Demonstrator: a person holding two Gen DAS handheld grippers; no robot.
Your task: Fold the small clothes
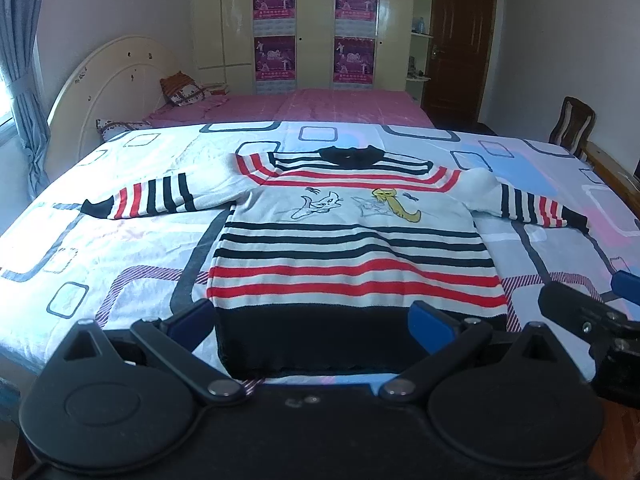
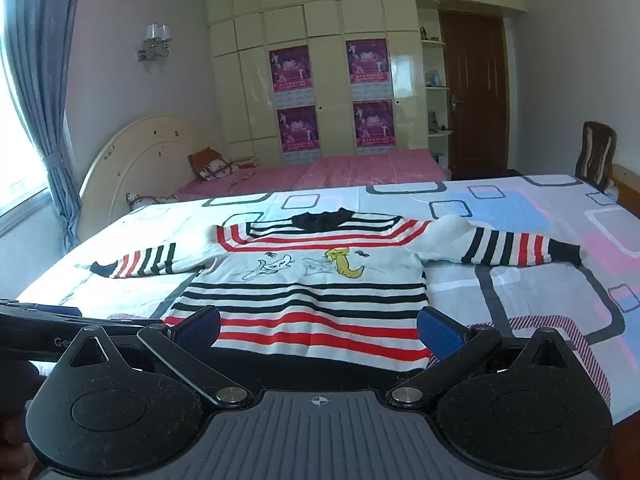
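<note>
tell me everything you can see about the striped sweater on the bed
The sweater is a small knit pullover, white with black and red stripes, a black collar, black cuffs and a wide black hem band. Cartoon cats, one yellow, decorate the chest. It lies flat and unfolded, front up, on the patterned bedsheet, collar away from the cameras, both sleeves spread sideways. The hem is nearest the cameras. The left tool and right tool are both open over the hem end; contact cannot be told.

Colours on the bed

The sweater (image 1: 344, 236) is white with red and black stripes and a yellow cat; the sheet (image 1: 120, 248) is pale with grey squares.
</note>
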